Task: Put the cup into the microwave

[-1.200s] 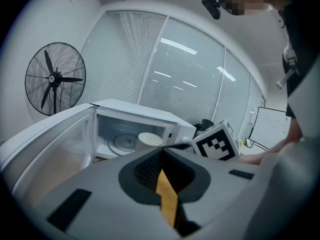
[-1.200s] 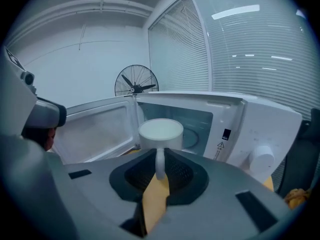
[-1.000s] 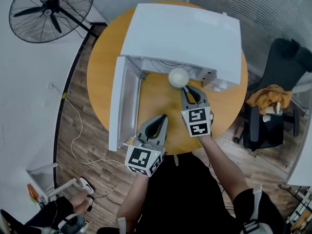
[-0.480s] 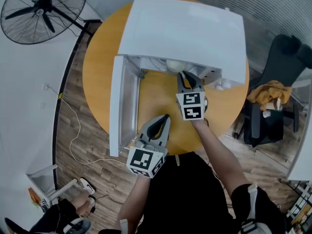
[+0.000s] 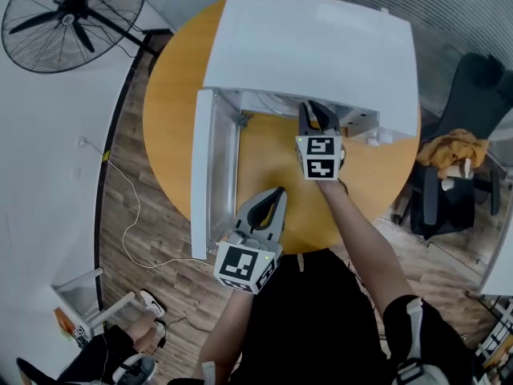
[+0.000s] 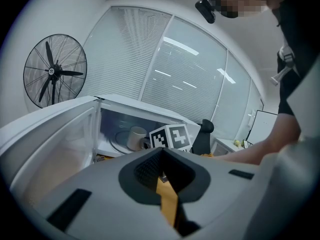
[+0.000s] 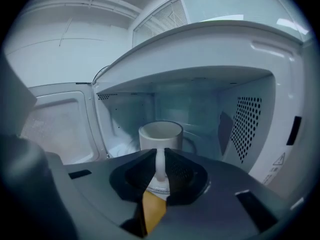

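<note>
The round wooden bench (image 5: 168,127) carried a white microwave (image 5: 313,50) whose door (image 5: 210,175) stood swung open on the left side. The right gripper (image 5: 317,112) reached into the oven's mouth, its jaws closed narrowly on the handle of a white cup (image 7: 160,135). The cup sat upright inside the cavity, over the glass turntable (image 6: 120,140); whether it rested on it could not be told. The left gripper (image 5: 271,197) hung over the bench's near edge, well apart from the oven, its jaws together with nothing between them.
</note>
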`<state>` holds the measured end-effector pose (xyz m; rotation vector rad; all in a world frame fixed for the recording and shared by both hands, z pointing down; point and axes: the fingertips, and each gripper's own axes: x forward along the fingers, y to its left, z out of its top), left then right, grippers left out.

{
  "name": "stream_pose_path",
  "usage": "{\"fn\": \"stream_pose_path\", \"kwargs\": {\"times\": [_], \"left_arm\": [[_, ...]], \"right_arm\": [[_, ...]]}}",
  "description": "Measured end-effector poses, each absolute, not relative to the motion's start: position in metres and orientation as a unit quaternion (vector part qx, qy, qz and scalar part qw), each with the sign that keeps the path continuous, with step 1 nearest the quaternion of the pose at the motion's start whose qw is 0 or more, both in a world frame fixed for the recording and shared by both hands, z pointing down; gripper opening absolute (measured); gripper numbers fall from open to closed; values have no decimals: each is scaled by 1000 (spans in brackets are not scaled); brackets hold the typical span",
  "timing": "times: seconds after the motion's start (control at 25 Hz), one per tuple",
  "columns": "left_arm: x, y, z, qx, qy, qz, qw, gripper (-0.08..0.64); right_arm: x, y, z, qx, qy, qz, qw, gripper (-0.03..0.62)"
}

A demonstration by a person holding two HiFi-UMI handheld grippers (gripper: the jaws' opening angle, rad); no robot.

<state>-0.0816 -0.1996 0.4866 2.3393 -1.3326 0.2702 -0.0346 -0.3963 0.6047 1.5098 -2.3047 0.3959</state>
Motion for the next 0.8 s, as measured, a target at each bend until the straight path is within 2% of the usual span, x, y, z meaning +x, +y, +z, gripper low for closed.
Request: {"fn": "stream_pose_path", "kwargs": {"times": [0.36,0.8], "left_arm": [[-79,-197,488,846,-476,104,216,-5],[-75,-193,490,840,-484,106,220,-5]], "right_arm": [[-34,-420,604,553,-811,114,155,52],[-38,-434,605,549,-815,98,158,49]]}}
